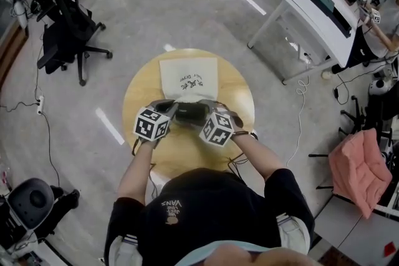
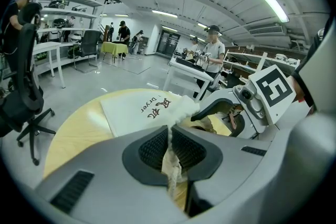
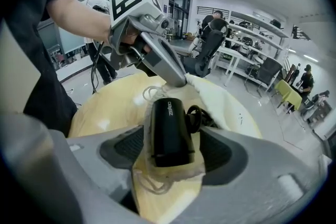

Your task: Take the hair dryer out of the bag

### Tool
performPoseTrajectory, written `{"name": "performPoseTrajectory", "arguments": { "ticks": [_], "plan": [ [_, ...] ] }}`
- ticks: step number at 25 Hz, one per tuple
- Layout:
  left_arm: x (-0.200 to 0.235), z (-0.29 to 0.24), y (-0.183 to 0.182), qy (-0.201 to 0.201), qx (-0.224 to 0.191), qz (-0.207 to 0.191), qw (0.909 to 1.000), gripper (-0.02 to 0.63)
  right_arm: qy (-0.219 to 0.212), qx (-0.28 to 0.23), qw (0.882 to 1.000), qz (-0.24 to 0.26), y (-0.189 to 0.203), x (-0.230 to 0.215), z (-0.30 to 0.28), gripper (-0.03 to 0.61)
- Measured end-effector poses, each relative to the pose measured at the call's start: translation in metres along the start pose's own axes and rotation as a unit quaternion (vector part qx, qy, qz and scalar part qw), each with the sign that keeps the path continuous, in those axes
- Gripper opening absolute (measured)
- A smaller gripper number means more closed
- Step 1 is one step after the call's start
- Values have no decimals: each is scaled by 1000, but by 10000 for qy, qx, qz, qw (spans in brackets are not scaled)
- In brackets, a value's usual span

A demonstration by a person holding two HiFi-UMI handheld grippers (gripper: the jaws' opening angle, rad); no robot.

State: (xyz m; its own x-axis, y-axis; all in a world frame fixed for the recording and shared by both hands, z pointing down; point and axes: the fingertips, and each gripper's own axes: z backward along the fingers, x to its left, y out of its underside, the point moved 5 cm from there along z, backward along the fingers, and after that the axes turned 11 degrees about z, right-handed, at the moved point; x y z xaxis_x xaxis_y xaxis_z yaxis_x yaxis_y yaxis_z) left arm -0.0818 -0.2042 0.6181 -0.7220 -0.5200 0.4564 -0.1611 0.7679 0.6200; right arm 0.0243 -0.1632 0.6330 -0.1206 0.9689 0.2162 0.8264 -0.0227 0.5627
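On a round wooden workshop table (image 1: 237,96), the bag (image 1: 189,78) is pinched by the left gripper (image 2: 169,134), the hair dryer (image 3: 169,128) straddled by the wide jaws of the right gripper (image 3: 173,153).

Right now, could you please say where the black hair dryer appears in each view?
Head view: hair dryer at centre, at the white bag's near edge.
Left gripper view: cannot make it out.
Right gripper view: centre, between the right gripper's open jaws.
Shared landmark: the white bag.

Matt black plastic hair dryer (image 3: 169,131) in a soft cream cloth bag (image 1: 189,76) on the smooth, pale wooden desk (image 1: 240,103).
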Motion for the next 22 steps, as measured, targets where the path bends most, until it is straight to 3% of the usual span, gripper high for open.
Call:
{"name": "performPoseTrajectory", "arguments": {
  "ticks": [22],
  "plan": [
    [9, -4, 0, -173, 17, 18, 9998, 38, -881, 893, 9912, 417, 10, -5, -38, 339]
  ]
}}
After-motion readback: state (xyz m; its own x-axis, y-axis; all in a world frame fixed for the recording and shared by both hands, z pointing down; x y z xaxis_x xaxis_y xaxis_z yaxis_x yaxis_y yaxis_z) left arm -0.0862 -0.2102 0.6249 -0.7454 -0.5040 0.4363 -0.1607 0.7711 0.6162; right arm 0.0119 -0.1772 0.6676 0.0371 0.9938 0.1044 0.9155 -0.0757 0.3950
